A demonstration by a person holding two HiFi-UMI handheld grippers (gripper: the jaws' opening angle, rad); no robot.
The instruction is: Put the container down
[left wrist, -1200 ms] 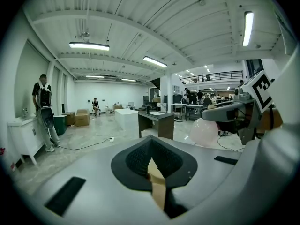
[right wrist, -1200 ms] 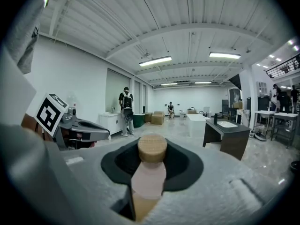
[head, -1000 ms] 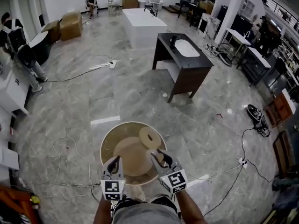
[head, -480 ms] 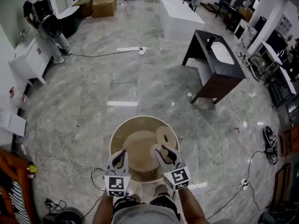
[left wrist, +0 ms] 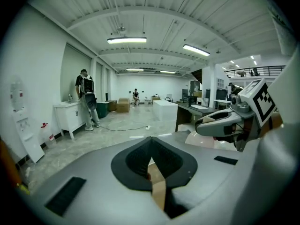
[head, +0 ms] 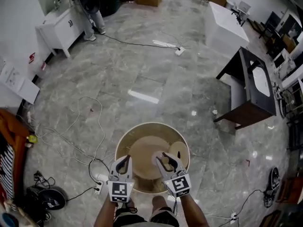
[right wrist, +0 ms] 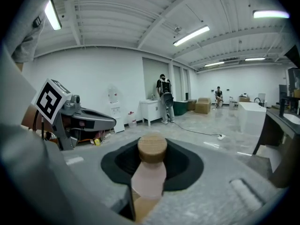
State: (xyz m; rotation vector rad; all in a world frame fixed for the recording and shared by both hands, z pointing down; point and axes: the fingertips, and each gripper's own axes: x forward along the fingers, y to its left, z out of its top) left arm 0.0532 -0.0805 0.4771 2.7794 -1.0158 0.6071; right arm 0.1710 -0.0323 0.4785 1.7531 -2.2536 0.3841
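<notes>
In the head view a round, beige, tub-like container (head: pixel 142 135) hangs in front of the person, over the marble floor. My left gripper (head: pixel 124 165) is shut on its near rim, which shows as a thin brown edge (left wrist: pixel 158 187) between the jaws of the left gripper (left wrist: pixel 152 167) in its own view. My right gripper (head: pixel 166 161) is shut on an upright pinkish post with a round wooden cap (right wrist: pixel 151 147) inside the container. That post fills the gap between the jaws of the right gripper (right wrist: pixel 149 175). A pale disc (head: pixel 178 150) lies inside at the right.
Cables (head: pixel 71 136) and a power strip (head: pixel 99 189) lie on the floor to the left. A dark wooden vanity (head: pixel 251 91) stands at the right and a white block (head: pixel 226 25) behind it. A person (head: pixel 90 4) stands by a white cabinet (head: pixel 59 30) at the far left.
The head view has swung left: the dark vanity slid from upper centre to the right, and the cabinet and cables came in. Both grippers keep the same hold on the container.
</notes>
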